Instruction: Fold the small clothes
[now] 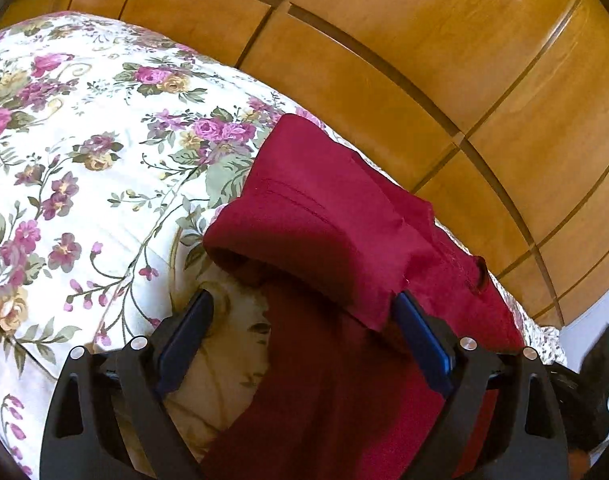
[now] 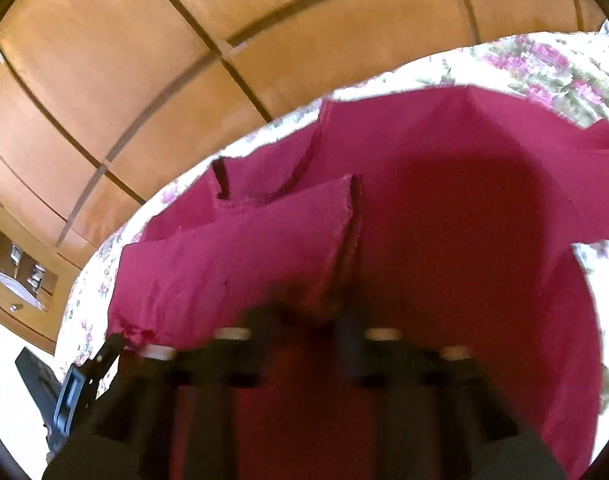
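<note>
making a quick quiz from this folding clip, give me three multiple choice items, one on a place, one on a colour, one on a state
1. Where does the garment lie?
A. on the floral bedspread
B. on a glass table
C. inside a basket

2. What colour is the garment?
A. navy
B. dark red
C. grey

3. How does the left claw stand?
A. shut flat on the bedspread
B. out of view
C. open, fingers apart with cloth between them

Answers:
1 A, the flowered cover shows around the cloth in both views.
2 B, it reads deep red in both views.
3 C, the blue pads sit wide apart; the right claw is too blurred to judge.
</note>
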